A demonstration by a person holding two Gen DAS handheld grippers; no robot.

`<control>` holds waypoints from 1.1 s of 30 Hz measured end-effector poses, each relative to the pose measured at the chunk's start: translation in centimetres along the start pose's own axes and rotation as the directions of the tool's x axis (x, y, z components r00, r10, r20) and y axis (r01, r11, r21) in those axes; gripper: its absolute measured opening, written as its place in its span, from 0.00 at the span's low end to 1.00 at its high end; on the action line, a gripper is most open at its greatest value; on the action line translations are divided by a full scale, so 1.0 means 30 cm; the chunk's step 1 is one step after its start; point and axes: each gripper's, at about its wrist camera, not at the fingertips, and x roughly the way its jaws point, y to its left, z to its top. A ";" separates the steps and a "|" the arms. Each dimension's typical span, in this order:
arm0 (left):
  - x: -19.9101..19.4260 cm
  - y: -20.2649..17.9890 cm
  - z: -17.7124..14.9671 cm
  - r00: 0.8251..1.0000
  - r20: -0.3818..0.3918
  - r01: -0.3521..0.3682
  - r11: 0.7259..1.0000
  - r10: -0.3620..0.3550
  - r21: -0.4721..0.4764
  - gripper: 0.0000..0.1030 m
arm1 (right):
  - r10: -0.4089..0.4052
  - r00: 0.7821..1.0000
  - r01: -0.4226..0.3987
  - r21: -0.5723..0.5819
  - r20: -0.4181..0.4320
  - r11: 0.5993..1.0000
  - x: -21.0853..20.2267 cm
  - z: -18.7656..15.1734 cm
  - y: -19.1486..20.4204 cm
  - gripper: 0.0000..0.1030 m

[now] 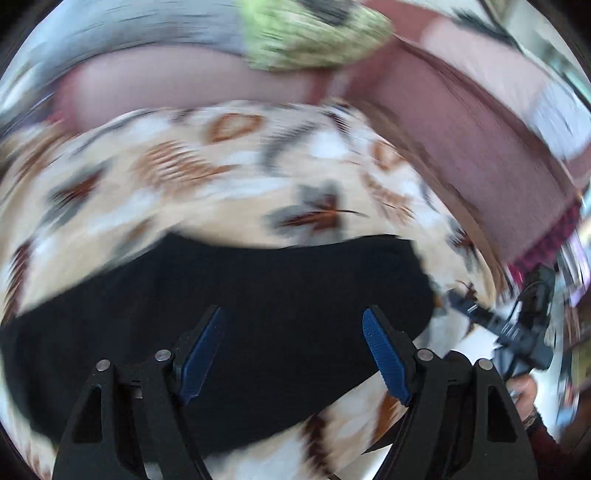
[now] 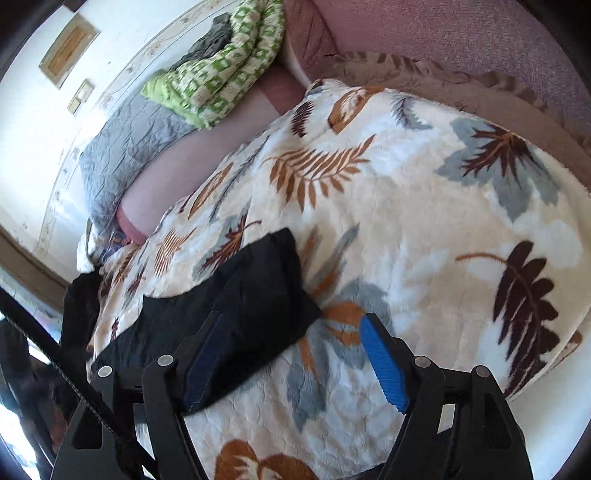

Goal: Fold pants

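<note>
Black pants (image 2: 236, 306) lie on a leaf-printed fleece blanket (image 2: 424, 206) spread over a pink sofa (image 2: 443, 29); in the right wrist view they appear as a compact, roughly rectangular bundle, apparently already doubled at least once, with one end trailing toward the blanket's edge at lower left. The left gripper (image 1: 293, 354) hovers over the middle of the dark cloth with its jaws spread wide and nothing between them; its view is smeared by motion blur, so contact with the fabric cannot be judged. The right gripper (image 2: 290, 358) is likewise released, jaws apart, its left finger over the bundle's near edge and its right finger over bare blanket. A green-checked quilt (image 2: 225, 70) and a grey pillow (image 2: 122, 147) lie well apart at the far end. The step in hand looks like a pause between folds. The next move would call for both grippers to pinch one end and carry it squarely over the other.
</note>
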 end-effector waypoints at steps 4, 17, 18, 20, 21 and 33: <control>0.214 -0.176 0.139 0.993 -0.110 0.058 0.994 -0.047 0.097 0.74 | 0.037 0.999 -0.038 -0.014 -0.031 0.999 0.077 -0.041 0.024 0.78; 0.676 -0.383 0.284 0.936 -0.351 0.115 0.965 -0.025 0.237 0.74 | 0.117 0.992 -0.120 -0.062 -0.054 0.991 0.124 -0.123 0.052 0.78; 0.696 -0.394 0.282 0.933 -0.360 0.105 0.959 -0.004 0.262 0.74 | 0.111 0.993 -0.115 -0.073 -0.050 0.991 0.135 -0.115 0.056 0.78; 0.728 -0.416 0.279 0.923 -0.384 0.098 0.947 0.029 0.306 0.74 | 0.110 0.993 -0.114 -0.095 -0.047 0.989 0.164 -0.091 0.070 0.78; 0.735 -0.431 0.277 0.921 -0.387 0.091 0.938 0.049 0.335 0.74 | 0.106 0.993 -0.111 -0.104 -0.044 0.988 0.177 -0.081 0.078 0.78; 0.550 -0.339 0.281 0.957 -0.283 0.140 0.955 -0.063 0.262 0.22 | 0.121 0.992 -0.123 -0.148 -0.024 0.981 0.229 -0.040 0.171 0.23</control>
